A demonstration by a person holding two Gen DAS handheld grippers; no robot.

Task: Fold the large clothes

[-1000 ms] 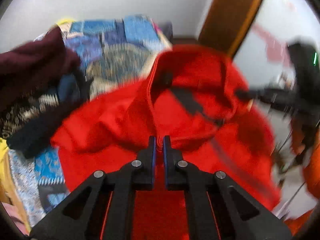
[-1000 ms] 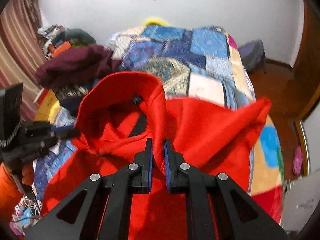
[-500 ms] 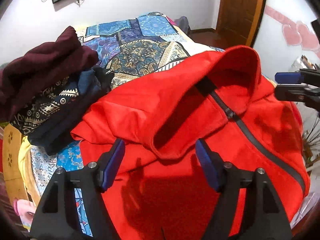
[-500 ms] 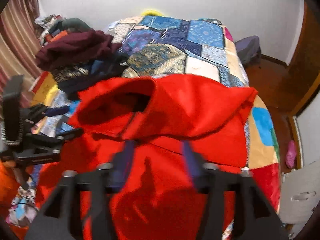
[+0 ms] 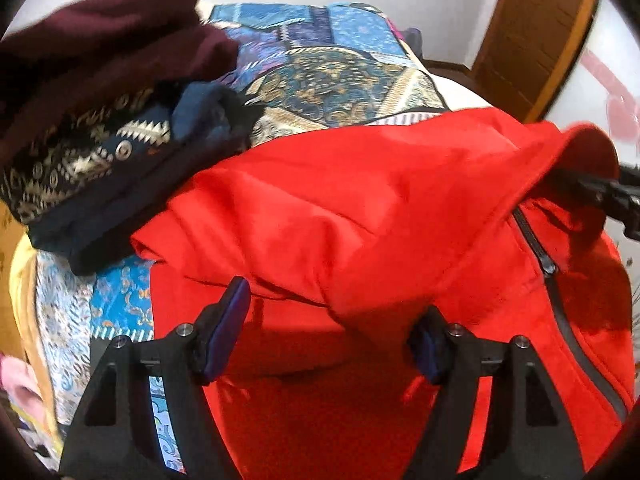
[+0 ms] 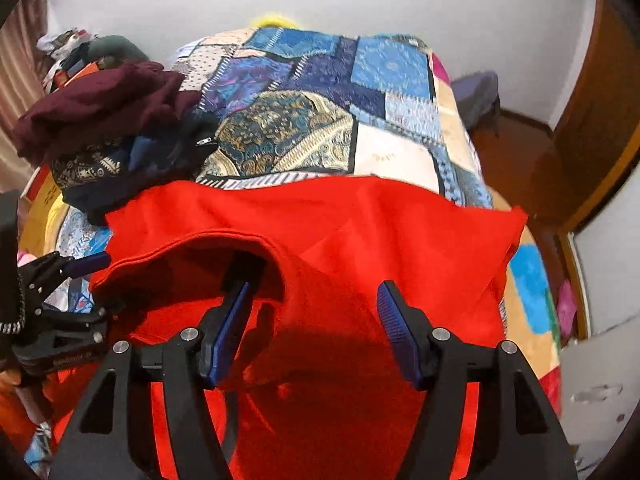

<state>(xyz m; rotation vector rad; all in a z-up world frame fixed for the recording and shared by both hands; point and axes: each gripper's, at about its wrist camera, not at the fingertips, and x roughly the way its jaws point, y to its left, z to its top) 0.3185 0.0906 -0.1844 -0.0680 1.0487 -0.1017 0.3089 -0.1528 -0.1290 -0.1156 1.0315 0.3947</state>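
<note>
A red zip hoodie (image 5: 360,216) lies spread on the patchwork bedspread (image 5: 340,80), its black zipper (image 5: 544,264) running down the right side. My left gripper (image 5: 332,308) hovers just over the red cloth, open, nothing pinched between its blue pads. In the right wrist view the hoodie (image 6: 360,232) fills the near bed, with the hood's opening (image 6: 200,264) sagging at the left. My right gripper (image 6: 314,292) stands open above a fold beside the hood, and the cloth is not gripped. The left gripper (image 6: 80,280) shows at the left edge.
A pile of dark clothes sits at the bed's left: a maroon garment (image 5: 100,60) (image 6: 100,108) on top of a patterned navy one (image 5: 80,160). A wooden door (image 5: 532,40) stands at the right. The far part of the bedspread (image 6: 320,100) carries nothing.
Both grippers were shut on the red hoodie, holding it up. They opened and let it drop onto the bed. Both have since sunk closer to the cloth.
</note>
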